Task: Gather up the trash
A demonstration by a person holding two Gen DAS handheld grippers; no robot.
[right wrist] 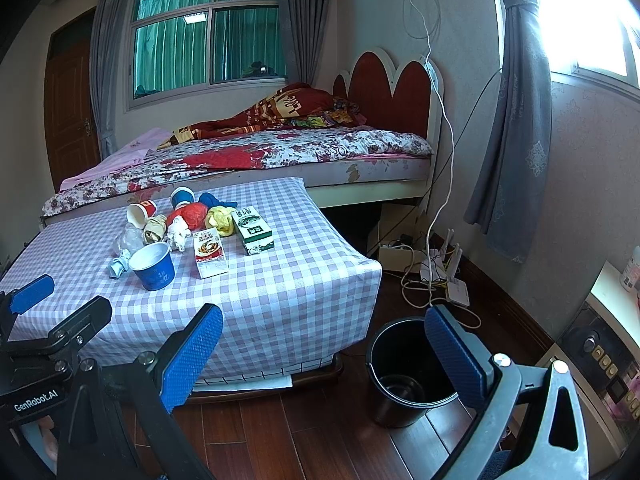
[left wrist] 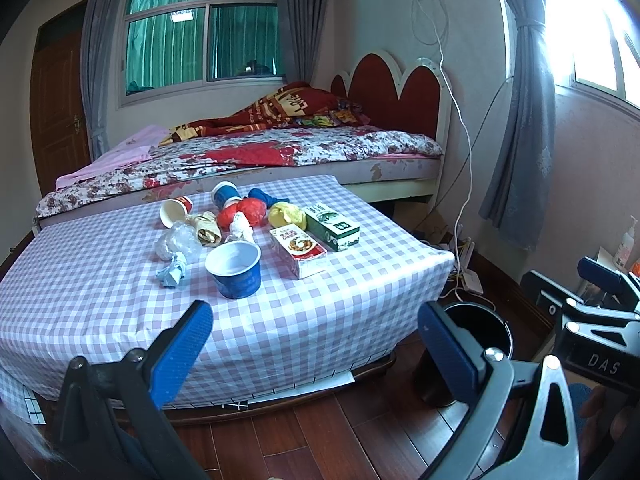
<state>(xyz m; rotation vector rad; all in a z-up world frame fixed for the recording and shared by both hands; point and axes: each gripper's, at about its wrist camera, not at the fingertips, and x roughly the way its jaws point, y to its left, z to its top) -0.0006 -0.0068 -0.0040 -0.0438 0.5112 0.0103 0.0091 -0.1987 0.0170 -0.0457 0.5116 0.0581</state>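
Observation:
Trash lies on a low table with a checked cloth (left wrist: 100, 312) (right wrist: 280, 296): a blue paper bowl (left wrist: 234, 269) (right wrist: 153, 266), a red-white box (left wrist: 298, 250) (right wrist: 210, 253), a green box (left wrist: 332, 222) (right wrist: 253, 230), a red bag (left wrist: 244, 212) (right wrist: 191, 214), a yellow bag (left wrist: 286, 215) (right wrist: 220, 218), a clear bag (left wrist: 178, 242), paper cups (left wrist: 176, 210) and crumpled tissue (left wrist: 174, 272). A black bucket (right wrist: 404, 372) (left wrist: 480, 330) stands on the floor right of the table. My left gripper (left wrist: 316, 344) is open and empty before the table. My right gripper (right wrist: 324, 352) is open and empty near the bucket.
A bed (left wrist: 260, 152) stands behind the table. Cables and a router (right wrist: 440, 272) lie on the wood floor by the right wall. A white cabinet (right wrist: 600, 320) stands at the far right. Curtains hang at the right window.

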